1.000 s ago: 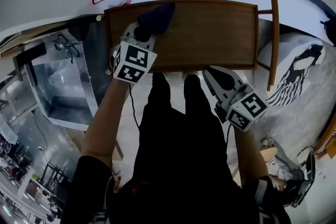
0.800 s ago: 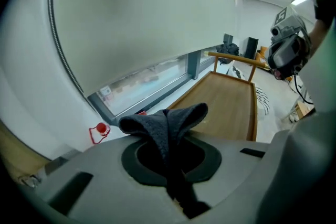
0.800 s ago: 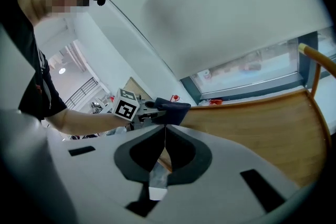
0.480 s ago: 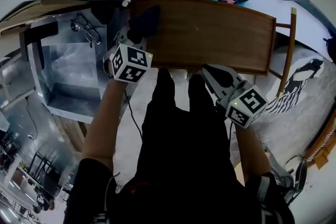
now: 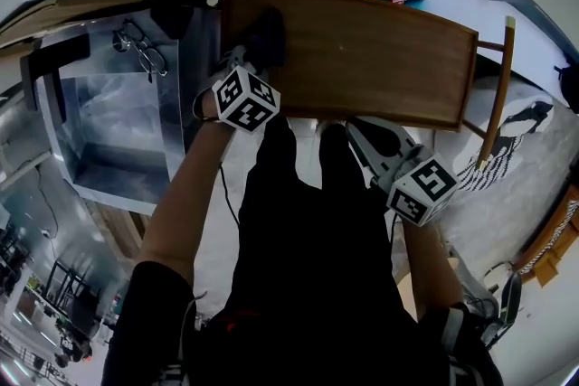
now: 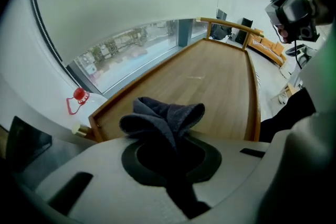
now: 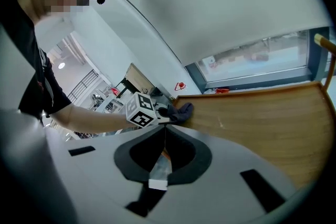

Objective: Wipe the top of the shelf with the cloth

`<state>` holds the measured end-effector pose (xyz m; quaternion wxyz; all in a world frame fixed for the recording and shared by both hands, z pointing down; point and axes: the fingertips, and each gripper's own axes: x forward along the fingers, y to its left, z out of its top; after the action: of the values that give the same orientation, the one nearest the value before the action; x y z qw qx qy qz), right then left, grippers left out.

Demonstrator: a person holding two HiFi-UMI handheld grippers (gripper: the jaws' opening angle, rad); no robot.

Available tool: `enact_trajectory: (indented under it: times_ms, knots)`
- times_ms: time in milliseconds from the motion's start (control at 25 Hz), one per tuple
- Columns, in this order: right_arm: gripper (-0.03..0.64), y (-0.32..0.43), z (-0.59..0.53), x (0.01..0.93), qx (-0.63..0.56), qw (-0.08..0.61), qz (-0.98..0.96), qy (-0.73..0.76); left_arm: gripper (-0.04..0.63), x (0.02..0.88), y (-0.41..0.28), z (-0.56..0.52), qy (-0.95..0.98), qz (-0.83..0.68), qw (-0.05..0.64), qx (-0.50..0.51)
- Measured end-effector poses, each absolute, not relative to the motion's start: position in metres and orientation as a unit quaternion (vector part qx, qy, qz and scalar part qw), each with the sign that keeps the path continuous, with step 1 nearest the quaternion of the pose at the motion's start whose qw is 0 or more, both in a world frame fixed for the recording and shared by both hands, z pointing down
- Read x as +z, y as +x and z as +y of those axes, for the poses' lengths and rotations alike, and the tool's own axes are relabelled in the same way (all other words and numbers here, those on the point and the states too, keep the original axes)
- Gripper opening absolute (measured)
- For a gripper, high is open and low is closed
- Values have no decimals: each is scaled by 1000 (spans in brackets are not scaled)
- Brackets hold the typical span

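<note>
On the shelf top [image 5: 371,59], left claw [image 5: 252,59] clamps cloth [image 6: 167,117].

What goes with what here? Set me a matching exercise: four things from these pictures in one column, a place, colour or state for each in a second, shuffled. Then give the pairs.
Column one
1. cloth
2. right gripper
3. eyeglasses
4. shelf top

Column two
A. lying on the silvery unit left of the shelf
B. shut, with nothing held
C. brown wood
D. bunched in the jaws of the left gripper

Pairs: 1-D, 2-B, 3-A, 4-C
</note>
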<state>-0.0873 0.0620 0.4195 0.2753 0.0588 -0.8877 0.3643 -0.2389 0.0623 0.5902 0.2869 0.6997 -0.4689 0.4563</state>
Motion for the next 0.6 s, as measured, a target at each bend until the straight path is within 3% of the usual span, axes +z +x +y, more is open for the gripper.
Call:
enact_trajectory:
  times_ms: [600]
  knots:
    - [6,-44,45,427,379,262,-882,96,38,611,-199,39,716,-439,299,454]
